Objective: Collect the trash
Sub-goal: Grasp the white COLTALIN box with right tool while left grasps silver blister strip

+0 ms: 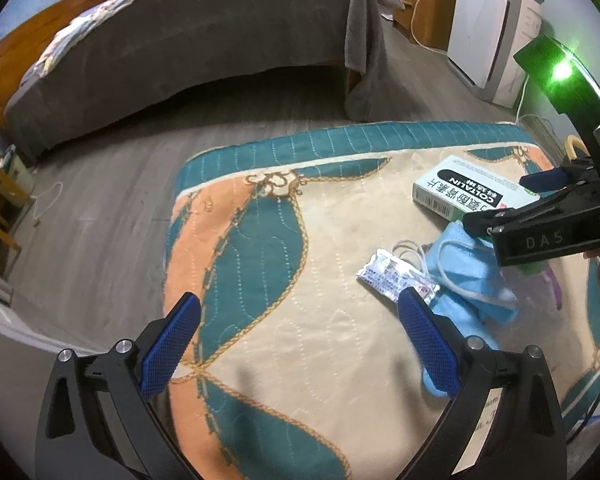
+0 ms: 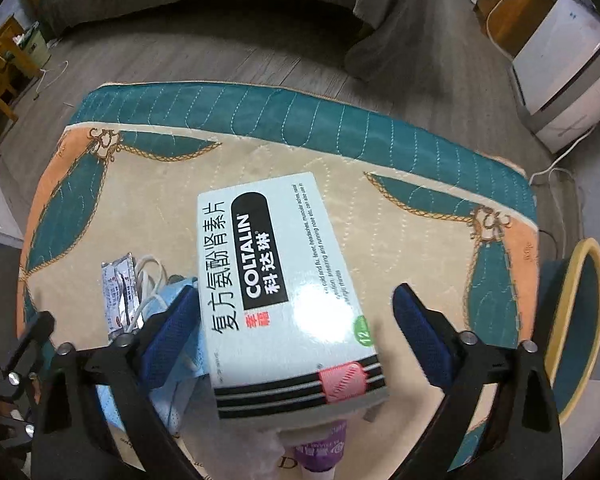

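A white Coltalin medicine box [image 2: 284, 288] lies on a patterned quilted mat [image 2: 148, 200]; it also shows in the left wrist view [image 1: 464, 190]. A crumpled blue face mask [image 1: 464, 276] and a silver foil sachet [image 1: 396, 278] lie beside it; they also show in the right wrist view as mask [image 2: 172, 396] and sachet [image 2: 118, 296]. My right gripper [image 2: 296, 328] is open, its jaws straddling the box. It appears in the left wrist view [image 1: 512, 204]. My left gripper [image 1: 300, 340] is open and empty over the mat, its right finger near the sachet.
A purple-capped item [image 2: 320, 448] lies under the box's near end. A yellow-rimmed green container [image 2: 580, 320] stands at the mat's right. A bed with a grey cover [image 1: 204, 40], wooden furniture [image 1: 424, 4] and a white appliance [image 1: 488, 32] stand beyond on the wood floor.
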{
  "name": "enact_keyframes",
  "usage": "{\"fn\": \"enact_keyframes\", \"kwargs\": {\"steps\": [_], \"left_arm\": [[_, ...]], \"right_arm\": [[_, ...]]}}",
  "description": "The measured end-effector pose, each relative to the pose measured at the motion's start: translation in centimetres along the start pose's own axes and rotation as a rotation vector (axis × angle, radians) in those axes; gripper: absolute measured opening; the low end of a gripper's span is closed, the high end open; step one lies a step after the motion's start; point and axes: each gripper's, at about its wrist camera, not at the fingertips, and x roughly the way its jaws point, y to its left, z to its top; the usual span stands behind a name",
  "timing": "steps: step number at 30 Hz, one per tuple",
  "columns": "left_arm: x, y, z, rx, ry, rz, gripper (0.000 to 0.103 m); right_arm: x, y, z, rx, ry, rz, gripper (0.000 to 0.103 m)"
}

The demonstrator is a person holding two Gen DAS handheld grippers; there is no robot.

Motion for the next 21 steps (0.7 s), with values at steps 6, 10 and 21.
{"fn": "enact_keyframes", "kwargs": {"steps": [6,10,21], "left_arm": [[1.7,-1.2,0.2,-0.012,0.016,-0.048,0.098],[3.4,-2.3,0.2,-0.007,0.046,-0.061,0.097],[4.8,-3.4,0.4,-0.033,0.077,-0.151,0.029]], "right_arm": [[-0.7,-1.9,-0.1,0.065,0.007,0.078,0.072],[-1.3,-2.6,-0.1,0.047,-0.007,0.072,0.071],[-2.0,-3.6,-0.3,0.015,-0.026,0.054,0.071]]}}
